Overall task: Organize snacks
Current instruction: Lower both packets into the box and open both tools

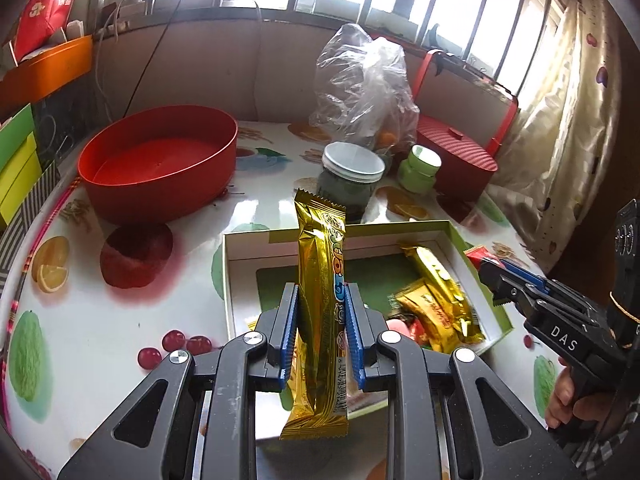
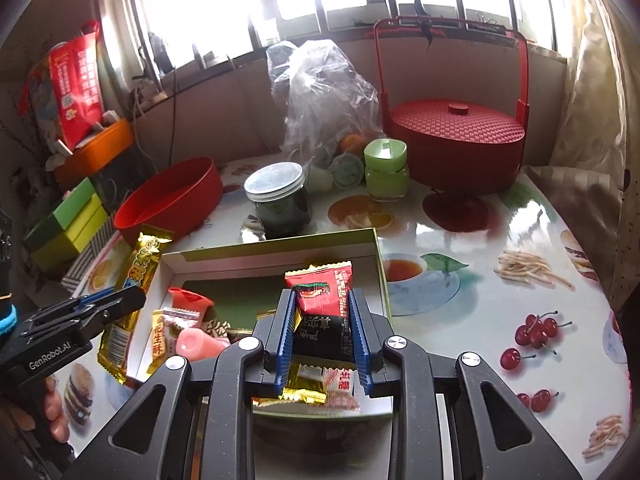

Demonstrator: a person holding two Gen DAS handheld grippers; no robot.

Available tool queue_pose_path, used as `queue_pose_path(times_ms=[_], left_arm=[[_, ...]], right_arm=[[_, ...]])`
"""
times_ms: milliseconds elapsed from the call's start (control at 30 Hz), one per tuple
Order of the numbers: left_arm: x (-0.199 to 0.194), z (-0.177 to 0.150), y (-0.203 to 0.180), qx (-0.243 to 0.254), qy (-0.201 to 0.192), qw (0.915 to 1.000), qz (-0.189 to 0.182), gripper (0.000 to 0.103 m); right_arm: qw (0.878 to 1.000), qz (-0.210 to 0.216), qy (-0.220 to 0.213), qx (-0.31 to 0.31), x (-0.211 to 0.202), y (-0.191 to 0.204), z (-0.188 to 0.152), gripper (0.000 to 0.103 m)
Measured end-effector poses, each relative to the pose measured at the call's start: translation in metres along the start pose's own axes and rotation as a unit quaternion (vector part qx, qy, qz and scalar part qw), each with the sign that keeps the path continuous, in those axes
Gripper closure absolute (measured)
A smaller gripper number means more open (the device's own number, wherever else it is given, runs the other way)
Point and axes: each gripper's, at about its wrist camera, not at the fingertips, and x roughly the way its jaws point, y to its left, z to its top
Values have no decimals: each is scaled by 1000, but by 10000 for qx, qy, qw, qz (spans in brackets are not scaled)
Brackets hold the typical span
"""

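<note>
My left gripper is shut on a long gold snack bar and holds it upright above the near-left part of a shallow white box with a green rim. The bar also shows in the right wrist view, held by the left gripper. My right gripper is shut on a red and black snack packet over the same box. It shows in the left wrist view at the box's right side. Gold packets and pink sweets lie in the box.
An empty red round tub stands at the back left. A dark jar with a metal lid, a small green jar, a clear plastic bag and a red lidded basket stand behind the box. Coloured boxes are stacked at far left.
</note>
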Motion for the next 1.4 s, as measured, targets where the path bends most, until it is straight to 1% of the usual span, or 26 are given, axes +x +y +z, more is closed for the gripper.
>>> queue_pose_path(times_ms=[267,633,1000,1400], left_arm=[[13,-2,10,-83,132,9998,117,79],[22,-3,13,-161,203,9994,218,79],[27,-5,16,-237,310,9990,206,79],[27,-7,17,-247,324,9989,238,78]], right_arm=[[9998,-85,168,-29,16,-3,-3,78],[9996,-175,224,26,24,-9,-3,78],[9995,-162,259,79,29,-13,-6,77],[9992,-287,271,59,29,-14,-6,70]])
